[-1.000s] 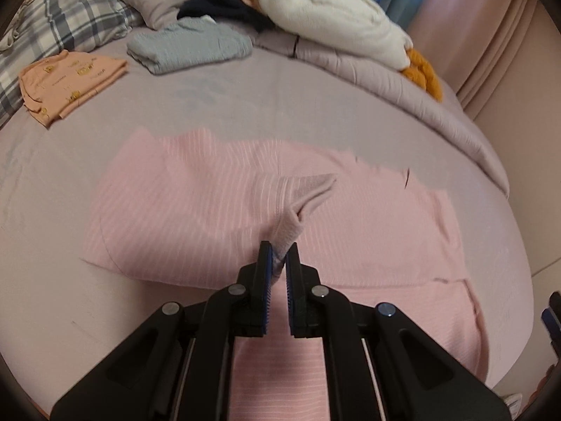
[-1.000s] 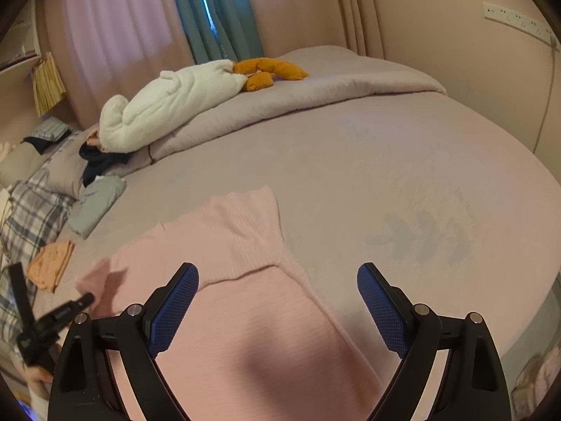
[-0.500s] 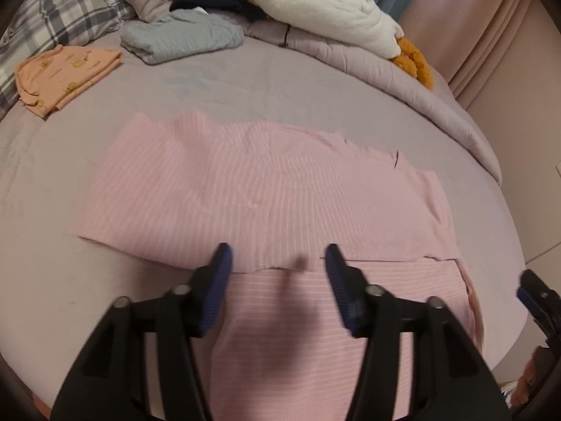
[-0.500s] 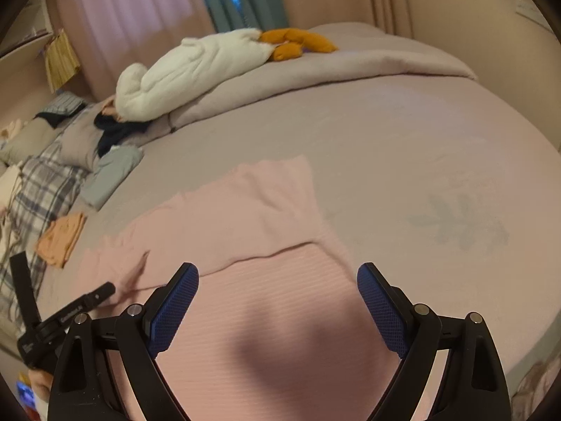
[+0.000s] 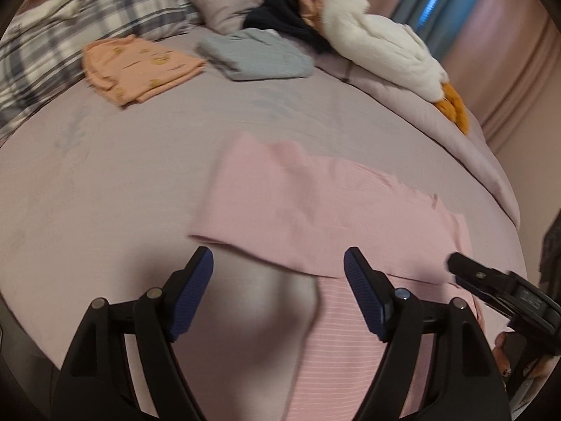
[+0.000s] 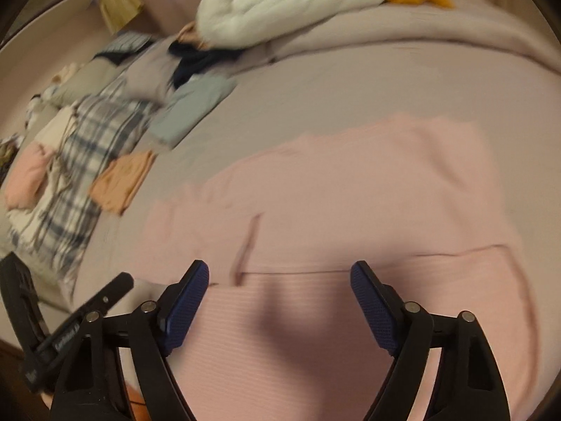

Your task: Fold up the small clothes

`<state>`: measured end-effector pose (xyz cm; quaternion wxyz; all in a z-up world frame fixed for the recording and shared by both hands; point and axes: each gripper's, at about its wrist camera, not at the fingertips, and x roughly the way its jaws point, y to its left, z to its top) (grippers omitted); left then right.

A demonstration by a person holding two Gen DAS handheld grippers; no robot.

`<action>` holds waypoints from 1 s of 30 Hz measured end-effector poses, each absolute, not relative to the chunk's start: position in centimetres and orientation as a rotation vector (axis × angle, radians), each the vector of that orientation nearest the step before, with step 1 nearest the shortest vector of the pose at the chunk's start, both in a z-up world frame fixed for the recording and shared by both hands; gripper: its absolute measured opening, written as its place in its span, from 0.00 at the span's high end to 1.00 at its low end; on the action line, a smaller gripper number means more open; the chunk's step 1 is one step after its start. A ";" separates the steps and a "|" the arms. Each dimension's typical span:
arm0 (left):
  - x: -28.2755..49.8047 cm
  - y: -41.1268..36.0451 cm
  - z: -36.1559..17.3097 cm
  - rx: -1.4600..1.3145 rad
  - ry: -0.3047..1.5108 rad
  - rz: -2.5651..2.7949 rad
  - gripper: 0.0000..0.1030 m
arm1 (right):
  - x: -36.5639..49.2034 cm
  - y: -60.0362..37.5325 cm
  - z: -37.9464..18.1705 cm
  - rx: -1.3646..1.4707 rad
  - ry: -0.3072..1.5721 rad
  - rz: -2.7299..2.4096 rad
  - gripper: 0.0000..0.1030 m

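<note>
A pink ribbed garment (image 5: 315,210) lies flat on a mauve bedsheet (image 5: 105,182), its upper part folded down across the lower part, the folded edge running just ahead of both tools. The left gripper (image 5: 278,277) hovers over the garment's left edge, jaws spread wide and holding nothing. The right gripper (image 6: 280,284) hangs above the garment's lower part, its jaws likewise spread and empty. Farther up the bed rest a folded orange garment (image 5: 140,66) and, beside it, a folded grey-blue garment (image 5: 256,56). Behind them lie a plaid pillow (image 5: 70,24), a dark garment (image 5: 287,24) and a white fleece (image 5: 378,49) on a bunched duvet (image 5: 403,105).
</note>
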<state>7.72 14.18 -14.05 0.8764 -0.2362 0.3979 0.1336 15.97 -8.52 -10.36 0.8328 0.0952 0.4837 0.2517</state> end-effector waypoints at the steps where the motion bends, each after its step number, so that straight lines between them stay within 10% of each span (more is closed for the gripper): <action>1: 7.5 14.7 -14.1 -0.501 0.830 0.289 0.25 | 16.2 -7.8 -10.7 0.200 1.045 0.549 0.34; 11: 5.2 17.8 -15.2 -0.582 0.832 0.359 0.26 | 18.5 -1.9 -14.3 0.151 1.214 0.564 0.49; 13: 5.0 18.1 -15.4 -0.591 0.834 0.362 0.26 | 18.5 -1.5 -14.8 0.121 1.221 0.550 0.58; 15: 4.8 18.3 -15.5 -0.595 0.836 0.364 0.26 | 18.2 -1.4 -14.6 0.076 1.198 0.547 0.89; 30: 5.6 17.8 -14.6 -0.595 0.808 0.333 0.27 | 16.0 -6.0 -2.7 -0.016 0.912 0.607 0.92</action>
